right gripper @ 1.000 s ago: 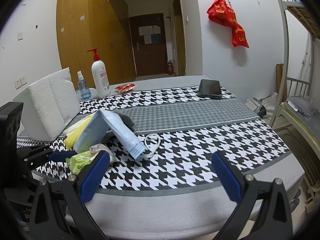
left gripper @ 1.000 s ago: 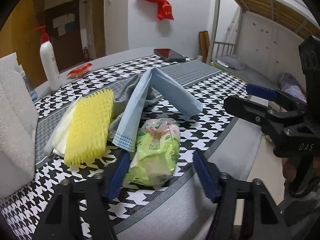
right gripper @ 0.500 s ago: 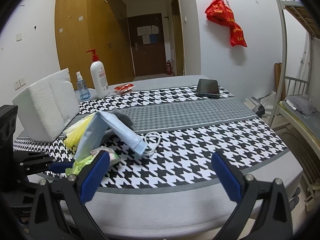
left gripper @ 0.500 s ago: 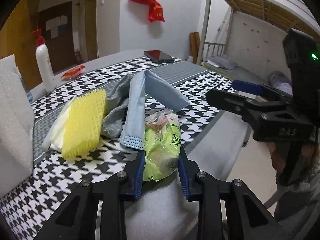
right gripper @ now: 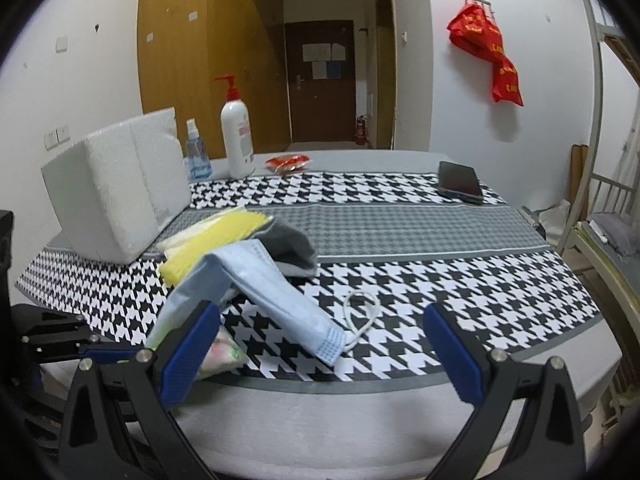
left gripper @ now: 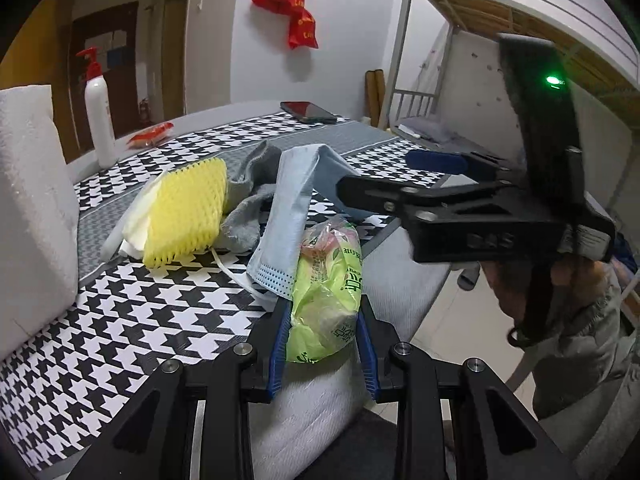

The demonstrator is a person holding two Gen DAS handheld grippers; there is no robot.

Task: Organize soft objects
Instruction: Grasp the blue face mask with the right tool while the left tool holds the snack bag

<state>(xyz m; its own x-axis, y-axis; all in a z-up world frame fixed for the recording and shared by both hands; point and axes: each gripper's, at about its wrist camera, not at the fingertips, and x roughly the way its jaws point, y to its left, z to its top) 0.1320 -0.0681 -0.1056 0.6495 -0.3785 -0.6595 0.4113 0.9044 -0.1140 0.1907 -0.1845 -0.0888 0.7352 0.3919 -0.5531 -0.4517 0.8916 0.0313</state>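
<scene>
Fingers of the left gripper [left gripper: 322, 334], open a second ago, are now pinching the green packet [left gripper: 326, 292] at the table [left gripper: 120, 344] edge; the right gripper [right gripper: 320, 344] is hanging open beside the mask [right gripper: 256, 276], suggesting sorting is starting.

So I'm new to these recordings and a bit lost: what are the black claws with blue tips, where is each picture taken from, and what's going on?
They are hand-held grippers, one in each of a person's hands, and each carries a camera looking along its two fingers. One picture is from the left gripper, which is shut on a green tissue pack at the table's near edge. The other is from the right gripper, open and empty. On the patterned cloth lie a blue face mask, a grey sock, a yellow foam net and a white foam block. Further back are a pump bottle and a phone.
</scene>
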